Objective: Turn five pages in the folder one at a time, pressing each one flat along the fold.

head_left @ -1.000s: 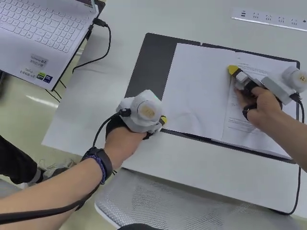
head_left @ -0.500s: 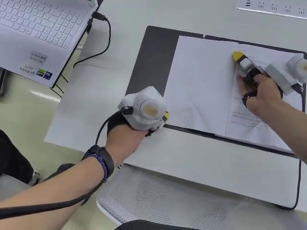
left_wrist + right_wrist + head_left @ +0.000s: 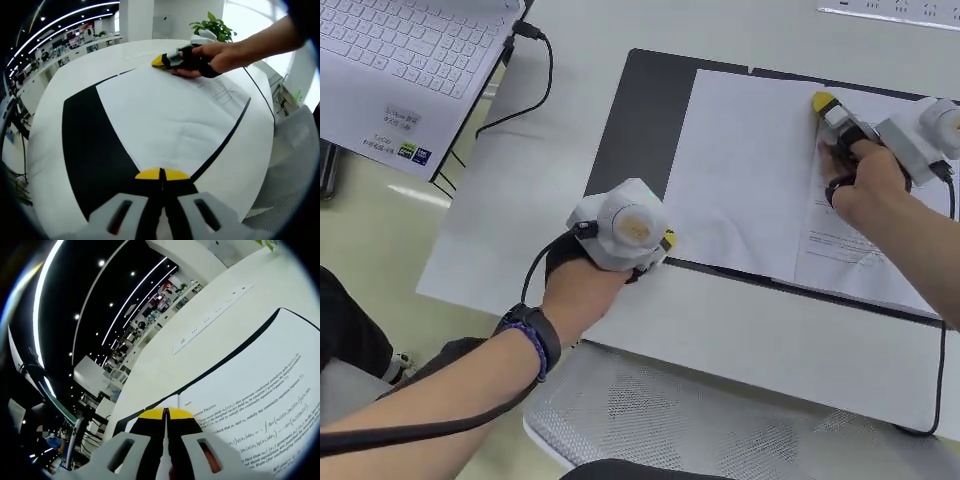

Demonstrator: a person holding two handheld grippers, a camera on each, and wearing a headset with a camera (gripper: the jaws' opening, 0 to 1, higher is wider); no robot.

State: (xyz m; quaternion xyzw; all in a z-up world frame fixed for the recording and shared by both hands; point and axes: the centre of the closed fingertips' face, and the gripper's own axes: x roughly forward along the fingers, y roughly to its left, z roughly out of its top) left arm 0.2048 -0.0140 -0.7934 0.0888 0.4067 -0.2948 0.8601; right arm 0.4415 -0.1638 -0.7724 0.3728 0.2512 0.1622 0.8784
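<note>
The printed page [image 3: 260, 405] reads "satisfy the continuity equation"; the laptop stickers [image 3: 406, 150] are illegible.

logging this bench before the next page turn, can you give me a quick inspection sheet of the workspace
surface: white table, flat and smooth
job's things: black folder lies open; blank page left of the fold, printed page right of it
clutter: laptop at far left; power strip at the back
tongs: left tongs shut, at the blank page's near edge; right tongs shut, tip on the fold near the top
cables: black cable from the laptop; leads trail from both handles
surroundings: mesh seat at the table's near side; potted plant; open office beyond
</note>
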